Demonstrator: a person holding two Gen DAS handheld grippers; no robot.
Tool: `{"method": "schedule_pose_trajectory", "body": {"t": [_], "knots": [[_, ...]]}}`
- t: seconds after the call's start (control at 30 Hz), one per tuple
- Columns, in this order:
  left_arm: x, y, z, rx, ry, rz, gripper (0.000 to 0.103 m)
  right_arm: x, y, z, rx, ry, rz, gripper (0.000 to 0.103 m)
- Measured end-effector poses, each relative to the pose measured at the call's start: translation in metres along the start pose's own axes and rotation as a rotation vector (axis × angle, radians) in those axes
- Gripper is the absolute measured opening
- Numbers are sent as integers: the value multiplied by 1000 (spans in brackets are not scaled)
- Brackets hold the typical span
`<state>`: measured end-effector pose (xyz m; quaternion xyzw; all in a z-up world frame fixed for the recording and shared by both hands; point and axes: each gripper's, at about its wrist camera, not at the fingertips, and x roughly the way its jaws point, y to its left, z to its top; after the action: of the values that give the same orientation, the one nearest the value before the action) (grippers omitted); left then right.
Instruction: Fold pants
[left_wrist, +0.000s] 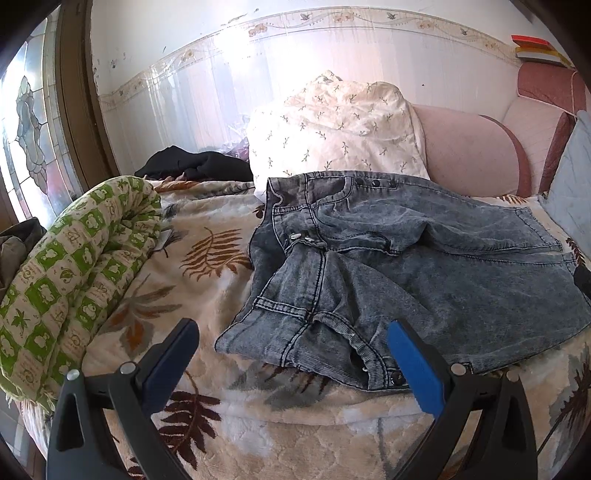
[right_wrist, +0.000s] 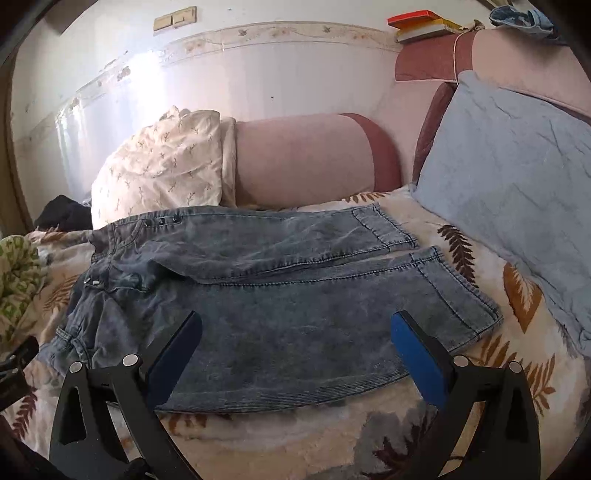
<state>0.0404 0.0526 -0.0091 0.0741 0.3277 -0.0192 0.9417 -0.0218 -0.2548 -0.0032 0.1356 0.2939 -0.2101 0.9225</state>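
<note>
Grey-blue acid-wash jeans (left_wrist: 424, 266) lie flat on a leaf-patterned bedspread (left_wrist: 207, 406), waistband to the left and both legs stretching right. The waistband's near corner is flopped over, showing a snap. My left gripper (left_wrist: 291, 332) is open above the near waistband corner, with nothing between its blue pads. In the right wrist view the jeans (right_wrist: 295, 295) lie with the two leg hems at the right. My right gripper (right_wrist: 295, 325) is open over the middle of the near leg, empty. The left gripper's black tip (right_wrist: 18, 354) shows at the left edge.
A rolled green-and-white quilt (left_wrist: 66, 273) lies left of the jeans. A floral pillow (left_wrist: 332, 125), a pink bolster (right_wrist: 303, 155) and black clothing (left_wrist: 195, 166) sit along the wall. A blue pillow (right_wrist: 517, 177) leans against the headboard at right, books (right_wrist: 421, 26) on top.
</note>
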Motion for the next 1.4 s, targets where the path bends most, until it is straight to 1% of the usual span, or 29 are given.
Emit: {"method": "schedule_pose_trajectory", "body": {"t": [0.3, 0.63, 1.4], "knots": [[6, -2, -5, 13, 17, 6, 103, 5, -7, 0, 34, 19, 5, 102], [8, -2, -7, 20, 28, 6, 103, 13, -16, -2, 85, 61, 7, 102], [6, -10, -3, 26, 30, 16, 103, 15, -18, -2, 95, 60, 0, 102]]}}
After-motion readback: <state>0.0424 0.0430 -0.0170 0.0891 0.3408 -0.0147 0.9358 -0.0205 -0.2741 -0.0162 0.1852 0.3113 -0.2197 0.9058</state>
